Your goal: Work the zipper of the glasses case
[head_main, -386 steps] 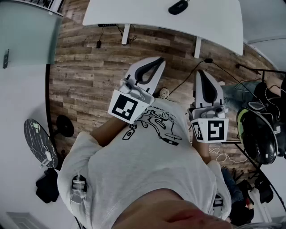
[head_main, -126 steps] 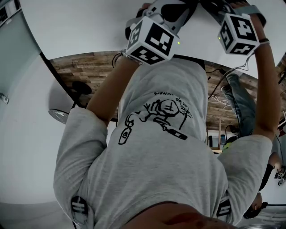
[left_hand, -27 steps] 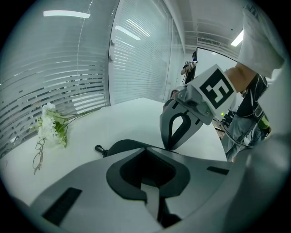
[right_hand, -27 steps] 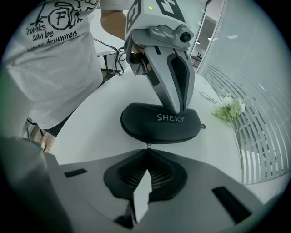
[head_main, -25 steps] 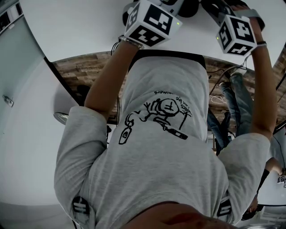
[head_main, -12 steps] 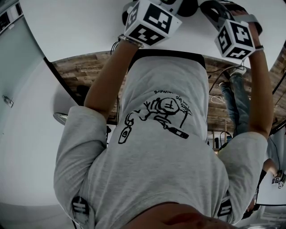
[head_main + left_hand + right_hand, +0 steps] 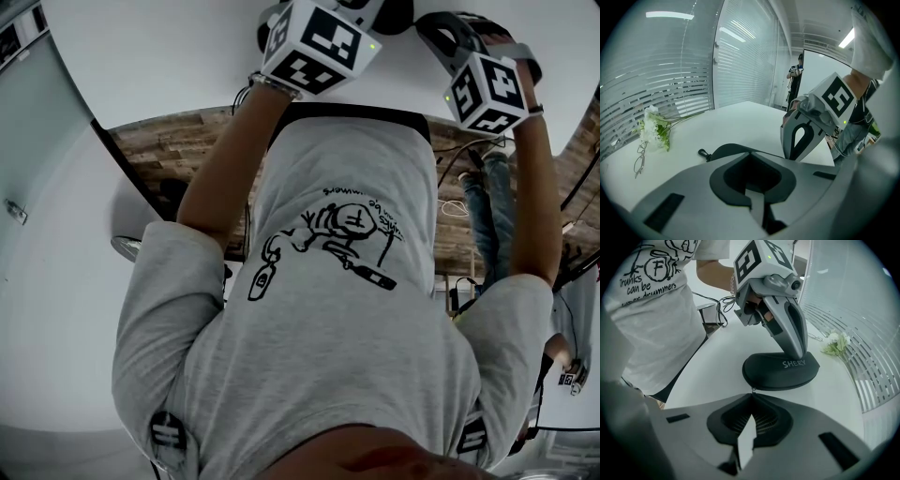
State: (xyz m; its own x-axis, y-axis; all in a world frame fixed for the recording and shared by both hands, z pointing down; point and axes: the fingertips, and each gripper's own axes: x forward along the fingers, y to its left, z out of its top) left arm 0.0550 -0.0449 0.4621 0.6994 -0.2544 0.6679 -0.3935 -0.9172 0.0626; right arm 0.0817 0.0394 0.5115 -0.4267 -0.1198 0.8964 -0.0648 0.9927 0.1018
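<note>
Right gripper view: glasses case (image 7: 778, 374) sits beneath left tongs (image 7: 801, 355).

White flowers (image 7: 652, 130) on white table (image 7: 740, 119), spectacles (image 7: 640, 159) just beside; slatted blinds (image 7: 740, 61) behind.

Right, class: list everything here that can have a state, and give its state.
glasses case: lid down, flat on the table
left gripper: shut, tips pressing on the case top
right gripper: shut on the zipper pull
zipper pull: pinched at the case's near edge
glasses: out of the case, lying on the table
flowers: lying on their side
</note>
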